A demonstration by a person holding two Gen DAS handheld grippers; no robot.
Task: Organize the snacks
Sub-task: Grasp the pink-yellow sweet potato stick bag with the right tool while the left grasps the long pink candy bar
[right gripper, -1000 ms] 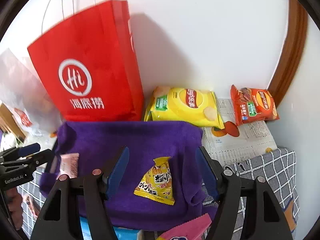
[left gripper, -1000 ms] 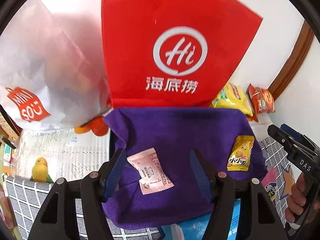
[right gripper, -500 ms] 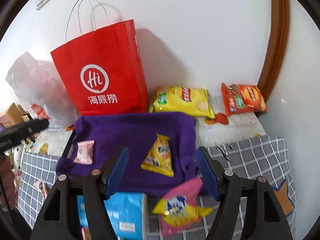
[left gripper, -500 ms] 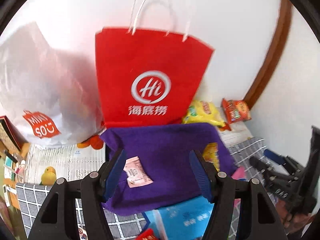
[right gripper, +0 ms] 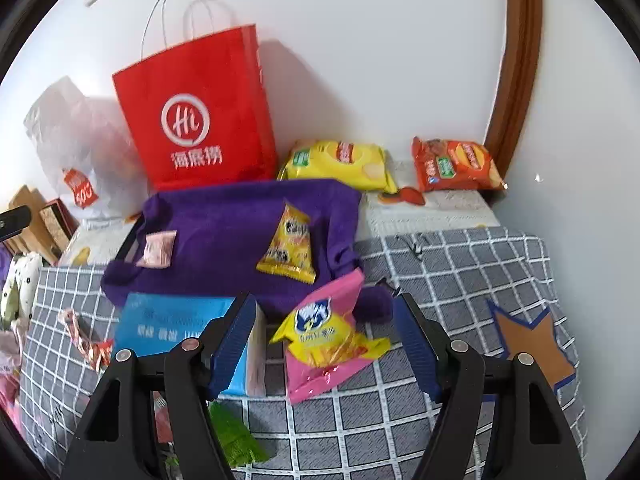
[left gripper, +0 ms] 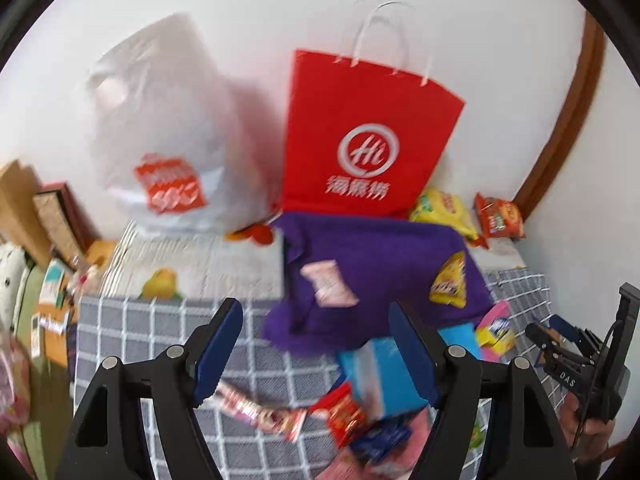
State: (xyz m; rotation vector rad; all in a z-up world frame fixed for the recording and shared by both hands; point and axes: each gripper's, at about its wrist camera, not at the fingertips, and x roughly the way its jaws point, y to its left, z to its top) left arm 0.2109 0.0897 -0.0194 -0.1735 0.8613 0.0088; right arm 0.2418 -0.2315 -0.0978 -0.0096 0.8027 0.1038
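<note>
A purple cloth (right gripper: pixel 224 232) lies on the checked surface with a small pink packet (right gripper: pixel 157 249) and a yellow snack packet (right gripper: pixel 289 245) on it. The cloth (left gripper: pixel 380 276), pink packet (left gripper: pixel 329 283) and yellow packet (left gripper: pixel 450 285) also show in the left wrist view. A pink-and-yellow snack bag (right gripper: pixel 326 334) and a blue box (right gripper: pixel 176 322) lie in front of the cloth. My right gripper (right gripper: pixel 326 344) is open and empty, held back above the pink-and-yellow bag. My left gripper (left gripper: pixel 316 354) is open and empty above the blue box (left gripper: pixel 384 372) and red wrappers (left gripper: pixel 344 412).
A red paper bag (right gripper: pixel 196 108) and a white plastic bag (left gripper: pixel 160 136) stand against the wall. Yellow (right gripper: pixel 340 164) and orange (right gripper: pixel 454 165) chip bags lie behind the cloth. Boxes (left gripper: pixel 36 216) and clutter sit at the left. A green item (right gripper: pixel 236 436) lies near the front.
Both grippers have drawn back and up from the purple cloth, leaving the pink and yellow packets lying on it. The left view has swung left. More snacks in front have come into view.
</note>
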